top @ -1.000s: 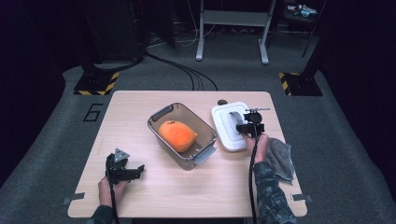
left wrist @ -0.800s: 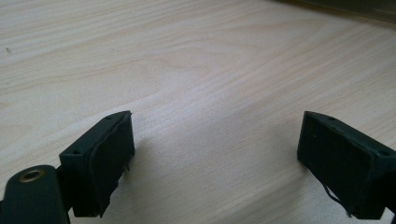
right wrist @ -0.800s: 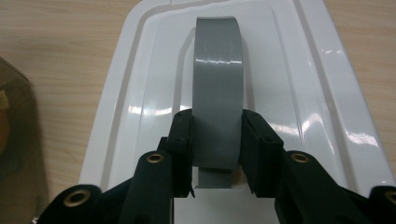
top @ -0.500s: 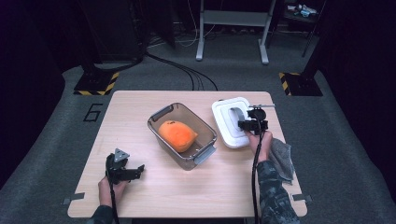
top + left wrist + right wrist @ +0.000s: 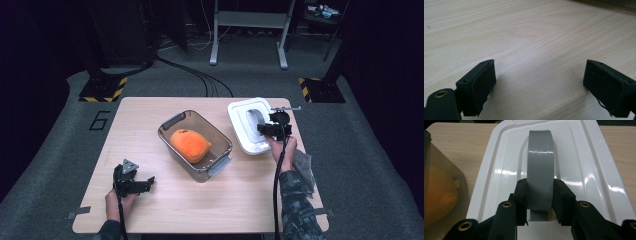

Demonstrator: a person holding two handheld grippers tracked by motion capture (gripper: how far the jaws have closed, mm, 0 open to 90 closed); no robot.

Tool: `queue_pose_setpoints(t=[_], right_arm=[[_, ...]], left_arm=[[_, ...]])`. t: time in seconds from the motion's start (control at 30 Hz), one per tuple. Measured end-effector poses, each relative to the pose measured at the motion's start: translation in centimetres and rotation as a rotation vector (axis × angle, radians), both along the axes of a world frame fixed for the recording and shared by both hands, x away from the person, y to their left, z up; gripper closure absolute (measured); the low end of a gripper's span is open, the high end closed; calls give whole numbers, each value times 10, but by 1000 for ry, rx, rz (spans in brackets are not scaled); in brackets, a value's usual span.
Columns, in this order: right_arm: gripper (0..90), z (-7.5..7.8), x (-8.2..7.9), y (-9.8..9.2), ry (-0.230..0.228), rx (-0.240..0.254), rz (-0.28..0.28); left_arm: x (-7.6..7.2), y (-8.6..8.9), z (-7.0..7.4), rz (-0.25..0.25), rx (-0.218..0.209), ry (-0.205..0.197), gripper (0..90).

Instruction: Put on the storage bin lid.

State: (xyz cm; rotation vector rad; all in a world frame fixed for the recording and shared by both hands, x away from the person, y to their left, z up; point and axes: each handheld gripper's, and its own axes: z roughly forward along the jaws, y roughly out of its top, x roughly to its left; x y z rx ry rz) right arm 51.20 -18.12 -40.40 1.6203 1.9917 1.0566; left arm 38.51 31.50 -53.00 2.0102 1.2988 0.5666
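Nearest the person, at the front left of the pale wooden table [image 5: 240,200], the left claw [image 5: 145,183] rests low over the bare wood. In the left gripper view its two black jaws stand spread wide apart with nothing but wood grain between them.

Farther in, near the middle of the table, sits a clear smoky plastic rectangular container [image 5: 172,125] with grey clips at its ends. Inside it lies a rounded orange soft object [image 5: 190,145]; in the right gripper view the same container shows at the left edge, its orange content blurred behind the wall.

Just beside the container, on the right side of the table, is a white glossy plastic rectangular lid [image 5: 240,127] with a grey arched handle [image 5: 540,170] running along its middle. The right claw [image 5: 539,195] is pinching this handle: its black pads press on either flank of the grey strap near its close end. In the high view the right claw sits at the lid's right side, with the person's hand behind it.

Beyond the table lie grey carpet, black cables and a metal stand's feet.
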Motion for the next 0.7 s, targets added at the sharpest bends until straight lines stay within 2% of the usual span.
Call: queue_pose_setpoints(t=[0.13,0.23,0.57,0.7], right_arm=[[667,7,-2,1,-1,0,13],[667,15,-4,1,-22,0,32],[667,35,-10,4,-43,2,54],[667,46,-15,10,-65,10,86]], left_arm=[[0,0,0,0,-1,1,107],[0,0,0,1,-1,0,107],[0,0,0,-2,5,-1,107],[0,0,0,-2,5,-1,107]])
